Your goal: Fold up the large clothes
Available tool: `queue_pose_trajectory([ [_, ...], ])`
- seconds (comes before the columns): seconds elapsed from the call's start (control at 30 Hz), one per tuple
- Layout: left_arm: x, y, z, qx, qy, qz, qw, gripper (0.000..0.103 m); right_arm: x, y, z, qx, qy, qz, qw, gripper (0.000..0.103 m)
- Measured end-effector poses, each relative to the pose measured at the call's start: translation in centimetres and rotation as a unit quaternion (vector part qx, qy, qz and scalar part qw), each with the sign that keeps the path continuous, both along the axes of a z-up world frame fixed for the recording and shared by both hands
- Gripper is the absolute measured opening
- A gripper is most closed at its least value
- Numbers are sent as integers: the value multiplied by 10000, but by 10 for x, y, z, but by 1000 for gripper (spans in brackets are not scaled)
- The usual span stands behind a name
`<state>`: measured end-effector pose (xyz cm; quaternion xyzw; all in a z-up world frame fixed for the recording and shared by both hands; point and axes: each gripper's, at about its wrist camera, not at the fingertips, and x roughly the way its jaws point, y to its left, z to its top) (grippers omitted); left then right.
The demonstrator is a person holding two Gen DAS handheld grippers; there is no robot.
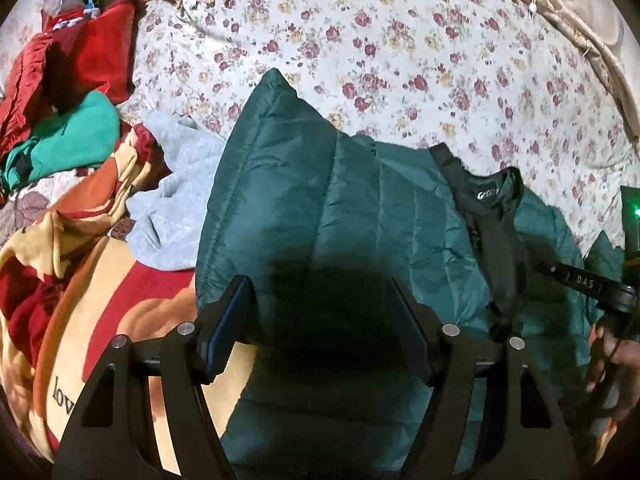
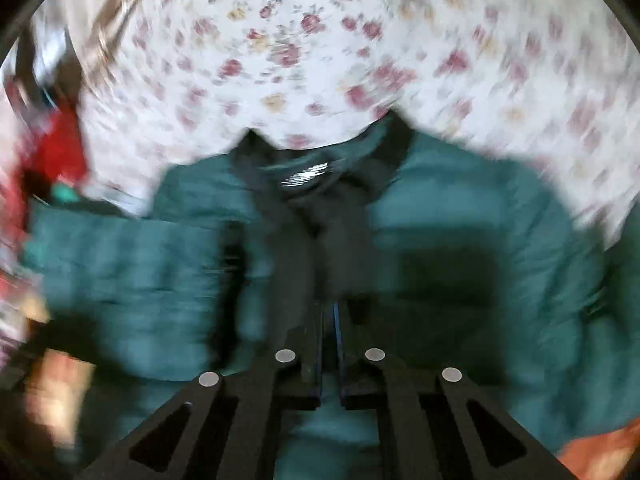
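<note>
Green jacket on the bed — mid-fold

Left gripper is spread over the left sleeve, grasping nothing; right gripper is clenched near the collar — fabric between, unclear.

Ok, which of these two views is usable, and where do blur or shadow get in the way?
Left wrist view: sharp, though a dark shadow lies on the green jacket between the left gripper fingers. Right wrist view: heavily motion-blurred; the floral bedspread smears, and the right gripper looks shut.
</note>
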<state>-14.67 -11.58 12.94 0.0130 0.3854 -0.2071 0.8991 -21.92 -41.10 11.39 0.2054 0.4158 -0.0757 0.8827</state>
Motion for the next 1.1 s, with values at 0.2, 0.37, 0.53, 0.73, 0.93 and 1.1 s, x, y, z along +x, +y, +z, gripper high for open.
queue_pose_trajectory([
  [0.2,-3,3,3,-49,-30,18,10000,70,30,47,-4,178,-118,547,9983,60],
  [0.37,-2,19,17,-395,-187,220,9988,70,66,73,-41,470,410,710,9955,58],
  [0.53,7,42,23,-624,-264,663,9955,72,54,79,-26,35,133,772,9969,11],
  [0.73,15,42,12,-475,-30,758,9960,73,8,26,12,-753,-45,179,9970,11],
  [0.93,13,13,-8,-48,112,511,9986,73,-30,-48,5,-1167,372,-658,9903,11],
  [1.1,17,-10,-26,241,118,347,9990,73,-32,-73,-6,-1745,595,-900,9787,10],
])
